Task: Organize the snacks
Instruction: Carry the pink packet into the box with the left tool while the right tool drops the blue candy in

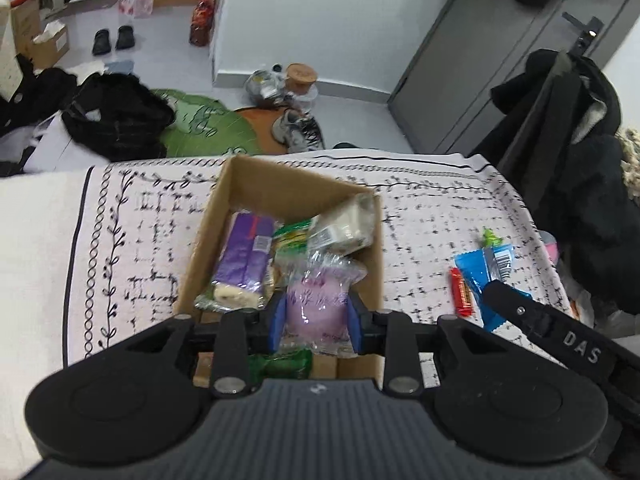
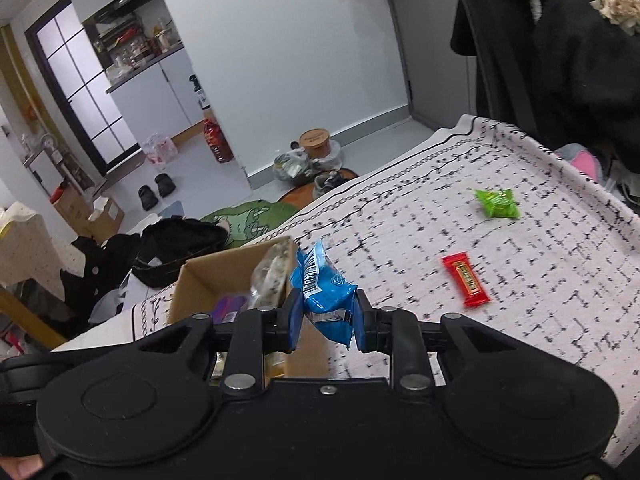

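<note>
- The pink snack pack (image 1: 316,306) sits between the blue pads of the left hand-held gripper (image 1: 317,320), clamped on it over the near end of the cardboard box (image 1: 256,184).
- The box already holds a purple packet (image 1: 246,256), a pale wrapped bar (image 1: 344,226) and green-wrapped pieces.
- The right hand-held gripper (image 2: 329,316) is closed on a blue packet (image 2: 322,288), held up just right of the box.
- Judged step: both packs are on their way into the box; next each needs lowering inside and the jaws opening.
- A red bar (image 2: 466,280) and a green candy (image 2: 496,203) lie loose on the worktop's patterned cloth (image 2: 540,248), to the right, not yet collected.
- Beyond the far edge: grey floor, a green mat (image 1: 204,128), shoes, dark coats to the right.
</note>
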Demonstrator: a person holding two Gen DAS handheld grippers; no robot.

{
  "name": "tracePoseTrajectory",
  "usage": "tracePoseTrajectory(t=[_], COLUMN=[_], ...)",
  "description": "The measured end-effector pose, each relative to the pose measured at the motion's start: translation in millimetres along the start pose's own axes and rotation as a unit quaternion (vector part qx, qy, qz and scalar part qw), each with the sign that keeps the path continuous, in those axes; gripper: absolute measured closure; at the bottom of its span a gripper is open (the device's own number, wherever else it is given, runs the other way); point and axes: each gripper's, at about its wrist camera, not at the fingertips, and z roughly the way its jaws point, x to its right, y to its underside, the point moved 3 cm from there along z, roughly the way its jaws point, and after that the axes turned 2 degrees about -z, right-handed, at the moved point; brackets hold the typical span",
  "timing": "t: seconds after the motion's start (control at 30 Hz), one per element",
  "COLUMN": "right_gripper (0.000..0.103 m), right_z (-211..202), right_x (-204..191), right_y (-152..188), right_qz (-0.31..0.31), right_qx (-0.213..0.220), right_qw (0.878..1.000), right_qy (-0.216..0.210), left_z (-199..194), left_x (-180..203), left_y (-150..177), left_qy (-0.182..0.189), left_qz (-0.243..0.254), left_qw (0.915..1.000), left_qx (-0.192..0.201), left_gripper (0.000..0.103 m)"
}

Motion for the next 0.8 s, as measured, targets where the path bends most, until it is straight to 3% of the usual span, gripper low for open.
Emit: tracePoseTrajectory(t=[0.3, 0.53, 0.63, 0.7, 0.8], right_gripper=[0.078, 0.076, 0.071, 0.061, 0.061], right_z=[14.5, 23.3, 23.6, 20.9, 17.0], right_x=[-25.8, -40.9, -41.9, -38.4, -27.6], right_y=[9.6, 14.3, 15.7, 15.1, 12.2], right_qz=[-0.006, -0.004, -0.002, -0.003, -0.001], right_qx=[-0.025, -0.041, -0.047, -0.042, -0.038], right_qw=[0.999, 0.997, 0.996, 0.997, 0.997], right_qy=[-0.028, -0.063, -0.078, -0.072, -0.062], left_z=[6.0, 6.0, 5.6, 6.3, 6.6], left_x=[-22.3, -38.5, -42.3, -42.4, -38.8], left_y=[-1.4, -3.6, -3.9, -4.0, -3.1], left_qy=[-0.009, -0.021, -0.024, -0.027, -0.026], left_qz=[-0.028, -0.046, -0.051, -0.051, -0.047], left_qw=[0.9996, 0.9987, 0.9984, 0.9983, 0.9986], left_qx=[-0.005, -0.004, -0.001, -0.002, 0.001], left_gripper=[0.069, 0.059, 0.054, 0.052, 0.045])
